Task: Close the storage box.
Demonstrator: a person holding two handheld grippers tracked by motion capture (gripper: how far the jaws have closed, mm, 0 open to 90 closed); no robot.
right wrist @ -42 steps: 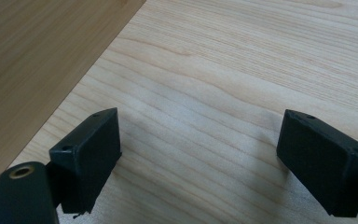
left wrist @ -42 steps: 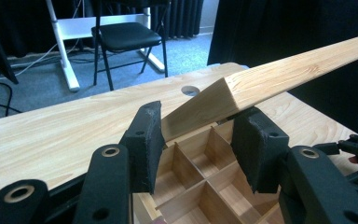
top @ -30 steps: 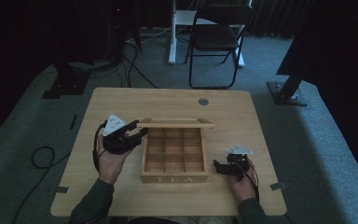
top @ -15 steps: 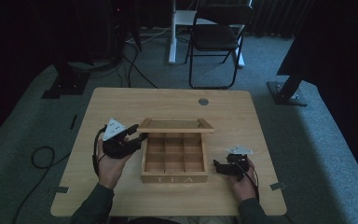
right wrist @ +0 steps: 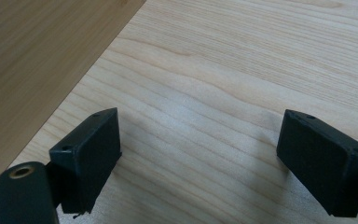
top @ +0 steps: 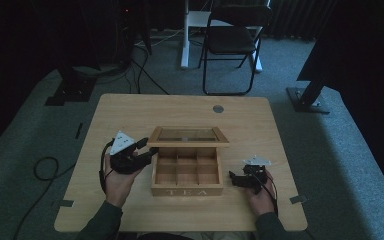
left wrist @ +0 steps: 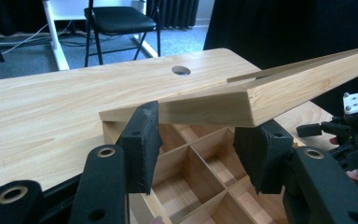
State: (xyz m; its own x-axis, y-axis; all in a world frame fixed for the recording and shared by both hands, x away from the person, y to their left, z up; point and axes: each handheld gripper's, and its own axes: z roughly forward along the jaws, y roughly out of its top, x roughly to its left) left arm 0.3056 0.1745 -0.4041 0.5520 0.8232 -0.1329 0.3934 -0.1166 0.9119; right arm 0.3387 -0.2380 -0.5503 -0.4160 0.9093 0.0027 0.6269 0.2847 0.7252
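Nearest the camera, two sleeved forearms entering from the bottom edge, each hand gripping a tool. At left, the left hand-held gripper [top: 142, 151] set against the left front corner of the half-raised lid [top: 187, 136], jaws apart either side of that corner with a gap showing, not clamped; seen along the jaws, the pale wooden lid edge [left wrist: 223, 100] slanting just above the two black pads. At right, the right hand-held gripper [top: 236, 178] resting low on the surface [top: 130, 112], just beside the right wall of the tea box [top: 186, 172] and pointing toward it, jaws wide apart over bare wood grain, nothing between them. Between the two tools, the tea box, near the front middle of the surface, lettered TEA on its front wall, square compartments open to view under the tilted, glass-panelled lid hinged at the back. Farther on, a round cable hole [top: 218, 108] near the far edge of the surface. Beyond, a dark folding chair [top: 232, 42] on grey carpet.
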